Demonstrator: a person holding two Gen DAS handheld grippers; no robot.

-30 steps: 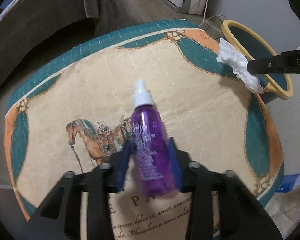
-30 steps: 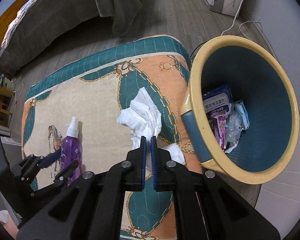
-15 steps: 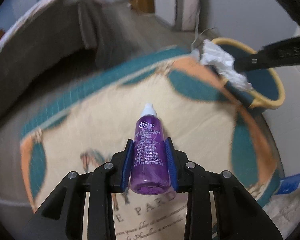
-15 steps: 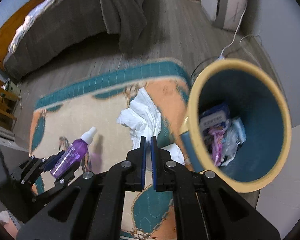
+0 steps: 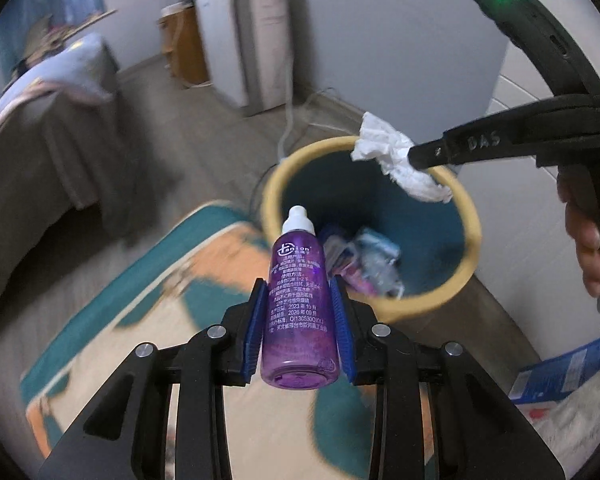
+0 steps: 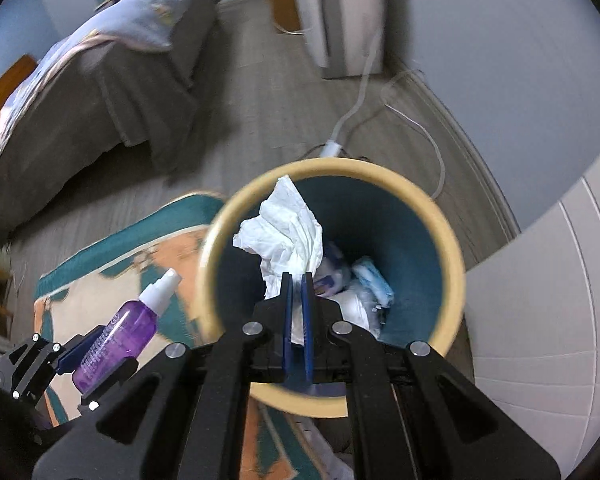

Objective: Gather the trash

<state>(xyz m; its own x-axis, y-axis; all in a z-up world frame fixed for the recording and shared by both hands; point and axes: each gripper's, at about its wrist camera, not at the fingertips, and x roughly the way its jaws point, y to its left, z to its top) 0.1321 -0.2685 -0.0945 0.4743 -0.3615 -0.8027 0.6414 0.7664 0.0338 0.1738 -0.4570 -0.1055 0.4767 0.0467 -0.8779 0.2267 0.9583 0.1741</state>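
Note:
My left gripper (image 5: 298,292) is shut on a purple spray bottle (image 5: 299,312) with a white cap, held in the air above the patterned cushion, its cap pointing at the bin. It also shows in the right wrist view (image 6: 120,336). My right gripper (image 6: 297,280) is shut on a crumpled white tissue (image 6: 288,224) and holds it over the mouth of the yellow-rimmed blue bin (image 6: 452,248). In the left wrist view the tissue (image 5: 396,160) hangs over the bin's far rim (image 5: 474,232). Wrappers and packets lie inside the bin.
A teal, cream and orange cushion (image 5: 148,332) lies below and left of the bin. A grey bed (image 6: 80,92) stands at the left, a white appliance (image 5: 252,40) and cables by the far wall. A blue packet (image 5: 568,368) lies at the right.
Both grippers have lifted off the cushion and swung right toward the bin. The tissue is now over the bin's mouth and the bottle is near its rim.

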